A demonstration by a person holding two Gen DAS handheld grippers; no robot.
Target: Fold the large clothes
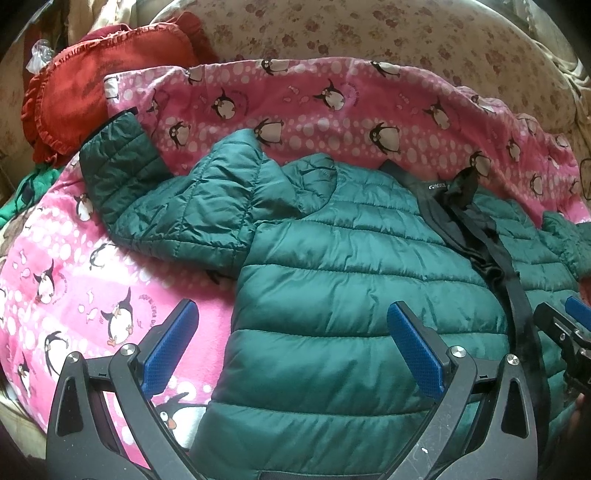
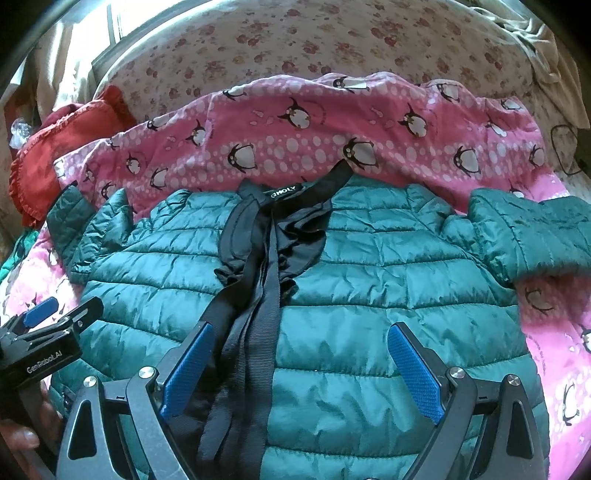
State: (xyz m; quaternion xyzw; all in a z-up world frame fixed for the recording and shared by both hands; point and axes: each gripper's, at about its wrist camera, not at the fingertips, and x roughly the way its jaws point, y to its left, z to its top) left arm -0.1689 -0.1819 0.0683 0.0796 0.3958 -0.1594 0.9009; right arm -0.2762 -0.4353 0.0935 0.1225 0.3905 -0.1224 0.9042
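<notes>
A dark green quilted puffer jacket (image 1: 351, 266) lies front up on a pink penguin blanket (image 1: 66, 266), with its black zipper band (image 2: 258, 295) down the middle. It fills the right wrist view (image 2: 369, 295). Its left sleeve (image 1: 155, 192) is bent outward and its right sleeve (image 2: 528, 236) spreads sideways. My left gripper (image 1: 291, 321) is open and empty above the jacket's left hem side. My right gripper (image 2: 301, 343) is open and empty above the lower front, beside the zipper band. Each gripper shows at the edge of the other's view.
A red ruffled cushion (image 1: 92, 92) lies at the far left by the blanket (image 2: 295, 140). A floral sheet (image 1: 369, 33) covers the bed behind. A green cloth (image 1: 22, 195) shows at the left edge.
</notes>
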